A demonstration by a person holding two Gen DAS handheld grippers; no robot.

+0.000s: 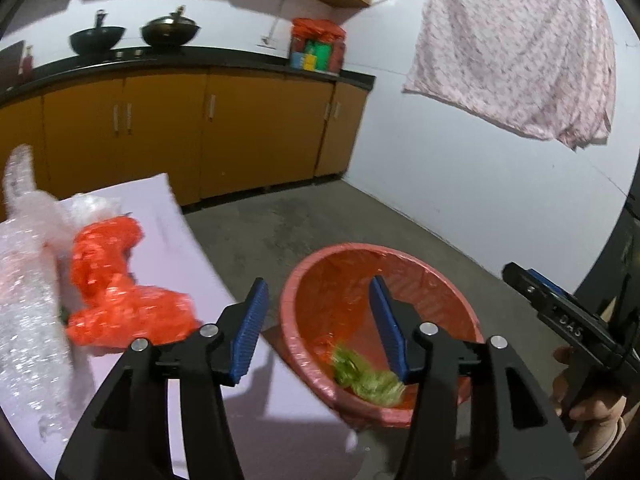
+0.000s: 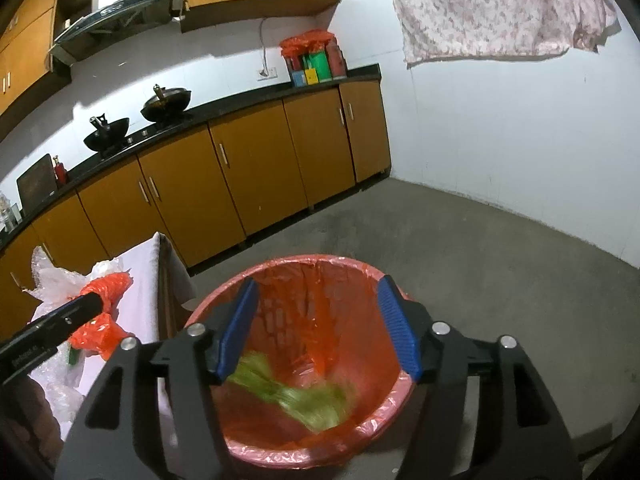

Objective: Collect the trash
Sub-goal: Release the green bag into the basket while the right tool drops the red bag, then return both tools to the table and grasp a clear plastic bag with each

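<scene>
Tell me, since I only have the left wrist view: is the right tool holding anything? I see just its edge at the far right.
Observer: No. The right tool stands open above the red bin, with nothing between its pads.
Operator: Is the green stuff fully inside?
Observer: Yes. The green bundle, which is blurred, sits below the rim, within the orange liner.
Operator: Anything over the stove?
Observer: A range hood is mounted on the wall above the cooktop.
</scene>
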